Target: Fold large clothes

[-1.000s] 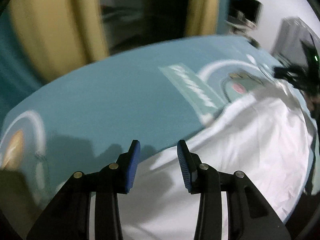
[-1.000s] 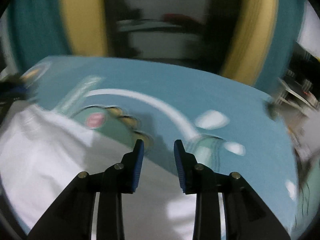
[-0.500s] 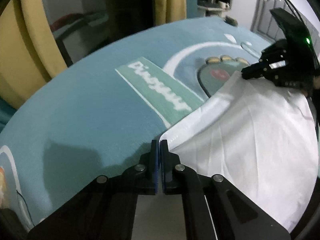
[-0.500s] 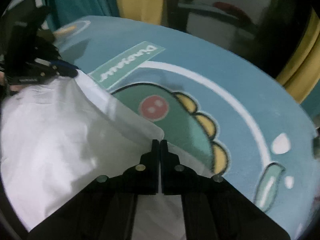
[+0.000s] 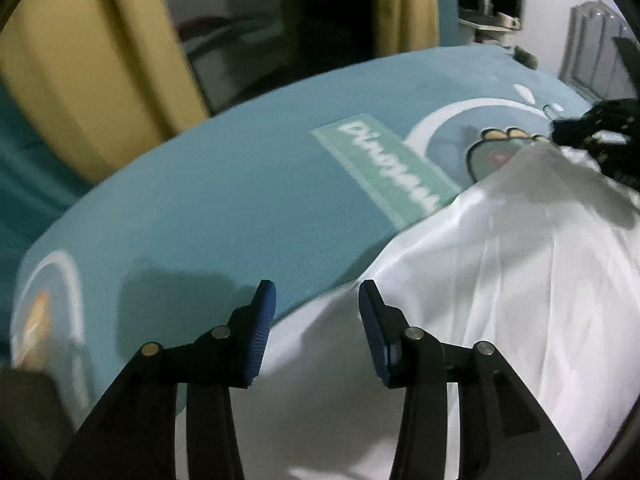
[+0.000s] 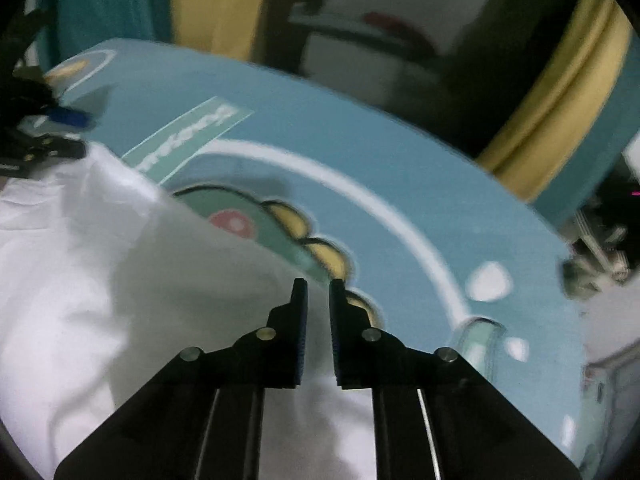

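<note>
A teal blanket (image 5: pixel 224 208) printed with a cartoon dinosaur, a white arc and a pale green lettered strip is spread as the working surface, and it is seen again in the right wrist view (image 6: pixel 400 184), where the dinosaur's red cheek spot and yellow spines are shown just past the cloth edge. Behind it, yellow and teal curtains (image 5: pixel 72 80) and a dark mirror-like panel are visible, though blurred. A large white garment (image 5: pixel 500 288) is laid on the near right part of the blanket in the left wrist view, with long soft creases running along it and its far edge lying across the end of the lettered strip; in the right wrist view the same garment (image 6: pixel 120 272) is spread over the near left part, partly covering the dinosaur print. The left gripper (image 5: pixel 316 300) is held low over the garment's near edge with its blue-padded fingers (image 5: pixel 264 312) spread wide apart, and no cloth is seen between them. The right gripper (image 6: pixel 318 292) is held above the garment's edge with its fingers parted by only a narrow gap; nothing is pinched in that gap. Each gripper is also glimpsed in the other's view, dark and blurred, at the garment's far corner (image 5: pixel 600 136) (image 6: pixel 44 148).
</note>
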{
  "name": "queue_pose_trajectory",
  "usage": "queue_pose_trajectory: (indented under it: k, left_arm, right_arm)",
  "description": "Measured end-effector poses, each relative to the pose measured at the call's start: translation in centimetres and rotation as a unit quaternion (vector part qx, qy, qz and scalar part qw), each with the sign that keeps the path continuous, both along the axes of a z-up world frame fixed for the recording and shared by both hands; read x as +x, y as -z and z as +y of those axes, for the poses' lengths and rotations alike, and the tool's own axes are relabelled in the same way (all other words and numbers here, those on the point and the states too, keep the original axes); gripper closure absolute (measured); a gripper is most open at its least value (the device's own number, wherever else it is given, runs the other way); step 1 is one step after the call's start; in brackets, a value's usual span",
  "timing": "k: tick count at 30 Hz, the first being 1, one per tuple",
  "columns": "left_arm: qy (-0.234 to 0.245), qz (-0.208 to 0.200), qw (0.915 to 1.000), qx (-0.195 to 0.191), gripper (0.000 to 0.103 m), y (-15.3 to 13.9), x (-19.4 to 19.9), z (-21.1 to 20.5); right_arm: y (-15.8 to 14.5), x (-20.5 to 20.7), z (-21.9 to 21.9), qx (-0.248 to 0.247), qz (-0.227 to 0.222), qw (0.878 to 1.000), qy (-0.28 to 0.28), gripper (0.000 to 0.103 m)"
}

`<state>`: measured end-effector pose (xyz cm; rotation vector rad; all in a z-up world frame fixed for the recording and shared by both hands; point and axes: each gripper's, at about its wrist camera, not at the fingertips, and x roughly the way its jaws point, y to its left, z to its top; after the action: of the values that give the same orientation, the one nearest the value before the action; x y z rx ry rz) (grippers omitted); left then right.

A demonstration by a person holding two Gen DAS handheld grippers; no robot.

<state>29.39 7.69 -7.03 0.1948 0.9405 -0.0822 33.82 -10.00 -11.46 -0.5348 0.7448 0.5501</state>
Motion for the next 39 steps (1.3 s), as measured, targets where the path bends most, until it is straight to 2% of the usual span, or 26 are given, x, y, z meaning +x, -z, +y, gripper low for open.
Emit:
queue_pose_trajectory:
  k: [2,4,7,9,11,13,14,16,19,21,23,26,28,30,32,36,37,39]
  left_arm:
    - [-0.026,-0.011,0.9996,0.002,0.057,-0.3,-2.0,1.5]
    - [-0.049,-0.018,0.9986,0.003,0.057,-0.4,-3.8,2.7]
    - [-0.077,-0.008,0.9969,0.013,0.057,0.4,-6.2,4.6]
    - [-0.107,0.002,0.9940,0.023,0.056,1.3,-7.7,6.6]
    - [-0.137,-0.006,0.9904,0.019,0.052,1.4,-9.1,8.6]
    - [-0.159,-0.003,0.9870,0.024,0.051,1.7,-9.8,9.6]
    - [-0.162,-0.003,0.9867,0.016,0.050,1.7,-10.2,10.2]
    - [-0.162,-0.003,0.9865,0.027,0.050,1.6,-10.7,10.4]
    - [-0.182,-0.012,0.9821,0.044,0.050,0.8,-11.5,10.3]
    - [-0.199,-0.037,0.9782,0.049,0.050,-0.2,-12.6,9.9]
    - [-0.186,-0.066,0.9802,0.017,0.050,-1.7,-13.7,8.8]
    - [-0.135,-0.084,0.9869,-0.025,0.050,-2.8,-14.9,5.7]
    - [-0.105,-0.079,0.9901,-0.049,0.050,-2.8,-15.4,3.7]
    - [-0.083,-0.065,0.9914,-0.077,0.050,-2.0,-15.7,2.0]
    - [-0.082,-0.055,0.9912,-0.089,0.050,-1.2,-16.3,1.2]
    - [-0.111,-0.024,0.9861,-0.121,0.050,2.1,-17.8,1.2]
    - [-0.115,-0.038,0.9853,-0.120,0.050,2.2,-18.3,1.3]
    - [-0.105,-0.036,0.9886,-0.102,0.050,2.4,-19.0,1.2]
  right_arm:
    - [-1.3,-1.7,-1.0,0.042,-0.005,0.999,0.000,0.083]
    - [-2.0,-3.3,-1.2,0.073,0.003,0.997,-0.012,0.070]
    - [-2.3,-5.8,-1.2,0.107,0.027,0.992,-0.057,0.069]
    - [-2.3,-7.1,-1.7,0.134,0.045,0.988,-0.058,0.069]
    - [-1.5,-7.8,-1.7,0.156,0.071,0.984,-0.055,0.069]
    - [-0.1,-8.1,-1.6,0.140,0.079,0.986,-0.047,0.069]
    - [0.9,-8.1,-1.7,0.123,0.075,0.989,-0.036,0.069]
    - [2.1,-8.0,-2.2,0.109,0.078,0.991,-0.008,0.068]
    - [1.7,-8.1,-3.7,0.137,0.082,0.987,0.020,0.065]
    - [1.0,-8.3,-4.4,0.137,0.066,0.988,0.041,0.063]
    - [0.3,-8.8,-4.8,0.154,0.059,0.985,0.056,0.057]
    - [-0.6,-10.5,-4.1,0.180,0.048,0.982,0.031,0.053]
    - [-0.6,-11.8,-3.5,0.176,0.045,0.983,0.013,0.053]
    - [0.2,-12.5,-2.8,0.169,0.060,0.984,0.002,0.052]
    - [1.4,-13.0,-2.1,0.146,0.065,0.987,0.003,0.052]
    - [2.7,-14.3,-1.6,0.116,0.045,0.992,-0.006,0.049]
    - [3.0,-14.4,-1.5,0.106,0.041,0.993,-0.011,0.049]
    - [3.4,-14.7,-1.6,0.094,0.031,0.995,-0.016,0.049]
